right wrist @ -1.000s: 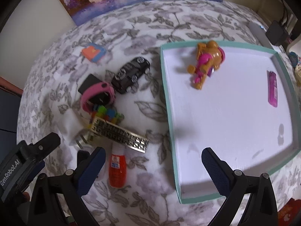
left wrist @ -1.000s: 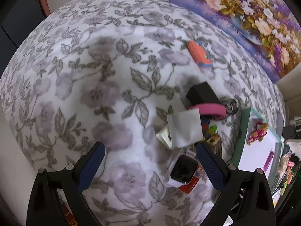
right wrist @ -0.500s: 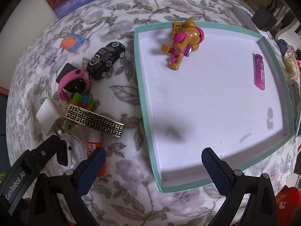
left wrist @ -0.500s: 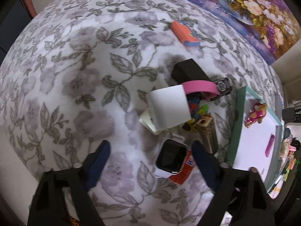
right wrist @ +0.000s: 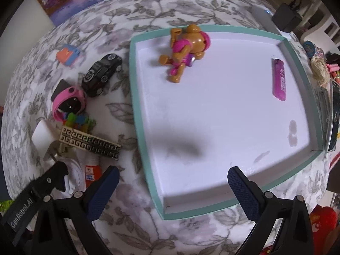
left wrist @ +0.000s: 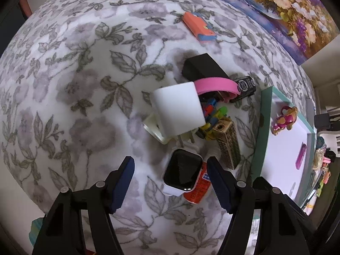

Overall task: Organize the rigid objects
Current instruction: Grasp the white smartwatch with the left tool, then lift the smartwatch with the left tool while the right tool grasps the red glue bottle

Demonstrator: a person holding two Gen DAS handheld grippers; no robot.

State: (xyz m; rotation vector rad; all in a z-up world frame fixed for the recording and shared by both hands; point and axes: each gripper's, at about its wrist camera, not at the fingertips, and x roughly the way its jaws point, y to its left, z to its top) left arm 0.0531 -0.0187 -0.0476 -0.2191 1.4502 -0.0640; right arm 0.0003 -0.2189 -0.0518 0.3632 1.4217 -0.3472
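Observation:
My left gripper (left wrist: 171,171) is open, its jaws on either side of a white smartwatch (left wrist: 182,173) that lies on a red-capped glue bottle (left wrist: 198,188). Behind it lie a white charger (left wrist: 177,110), a pink watch (left wrist: 214,86), colourful blocks (left wrist: 214,114), a gold patterned bar (left wrist: 228,143) and a black box (left wrist: 201,67). My right gripper (right wrist: 171,180) is open and empty over the near edge of the teal tray (right wrist: 136,97). In the tray lie a toy dog (right wrist: 186,50) and a pink lighter (right wrist: 279,79). A black toy car (right wrist: 102,74) sits left of the tray.
An orange and blue eraser (left wrist: 198,27) lies apart at the back, and it also shows in the right wrist view (right wrist: 68,55). A flower painting (left wrist: 276,4) leans at the back. Cluttered items (right wrist: 323,68) crowd the right of the tray. The cloth is floral.
My left gripper has moved forward and down, so the white smartwatch now sits between its jaws. My right gripper has shifted right, over the tray's near edge.

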